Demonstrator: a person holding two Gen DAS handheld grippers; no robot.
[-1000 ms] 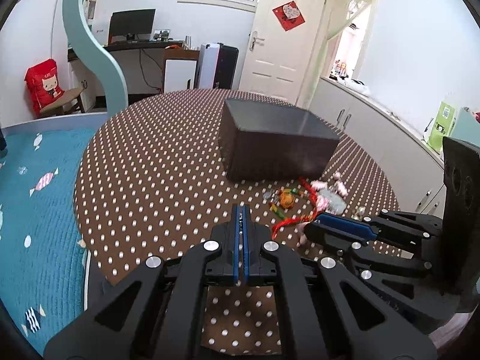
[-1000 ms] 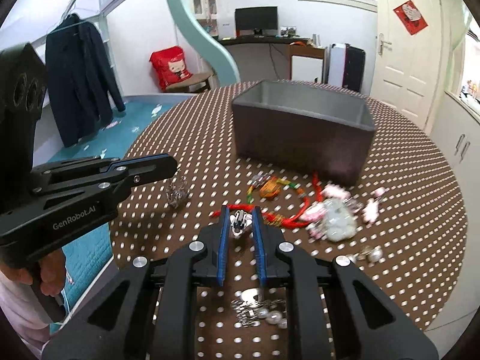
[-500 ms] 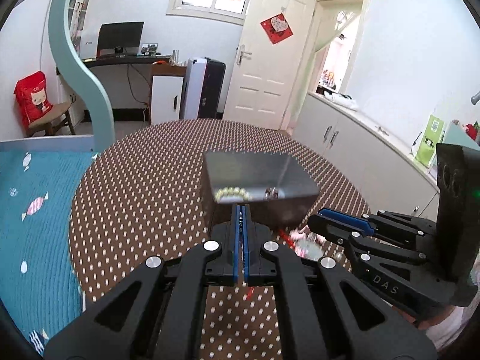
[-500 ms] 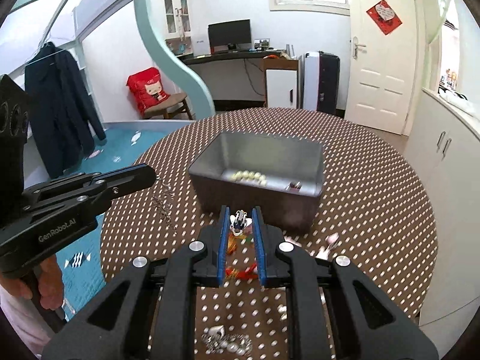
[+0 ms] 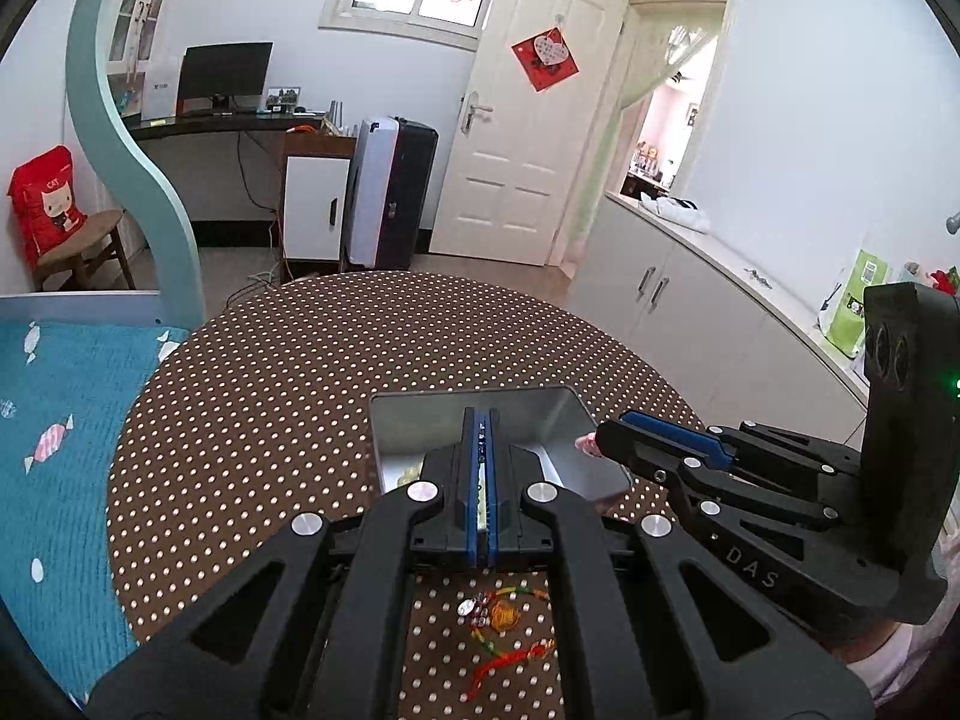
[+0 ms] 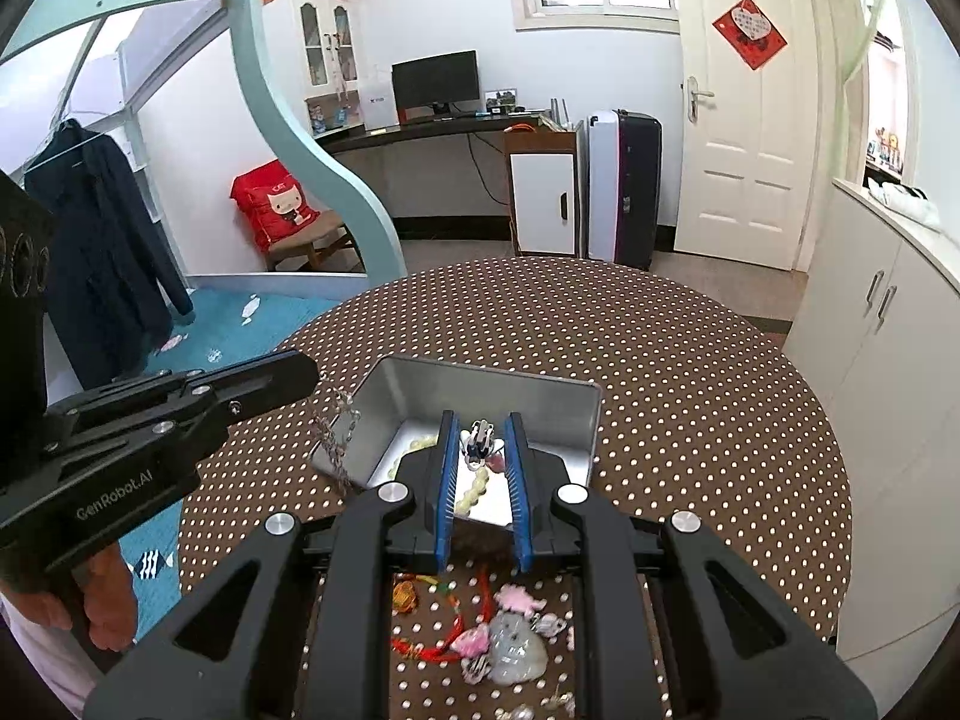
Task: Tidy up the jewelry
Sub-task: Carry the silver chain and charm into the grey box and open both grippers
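An open grey metal box (image 6: pixel 480 381) (image 5: pixel 558 420) stands on the brown dotted table and holds a pale bead bracelet (image 6: pixel 474 495). My right gripper (image 6: pixel 480 420) hovers over the box's near side, shut on a small silver trinket (image 6: pixel 478 441). To the left, my left gripper (image 6: pixel 309 369) is shut on a thin silver chain (image 6: pixel 333 432), which dangles beside the box's left corner. The left wrist view shows the left gripper (image 5: pixel 479 417) above the box and the right gripper (image 5: pixel 606 435) at the box's right rim. The chain is hidden in that view.
Loose jewelry (image 6: pixel 492 630) (image 5: pixel 504 618) with red cord, pink charms and a pale stone lies on the table (image 6: pixel 690 420) in front of the box. White cabinets (image 6: pixel 888 330) flank the right side. A blue bed (image 5: pixel 54 420) lies left. A hand (image 6: pixel 108 618) grips the left gripper's handle.
Both grippers have risen and moved forward from the jewelry pile to above the box, carrying the chain and the trinket. The box's inside now shows from above.
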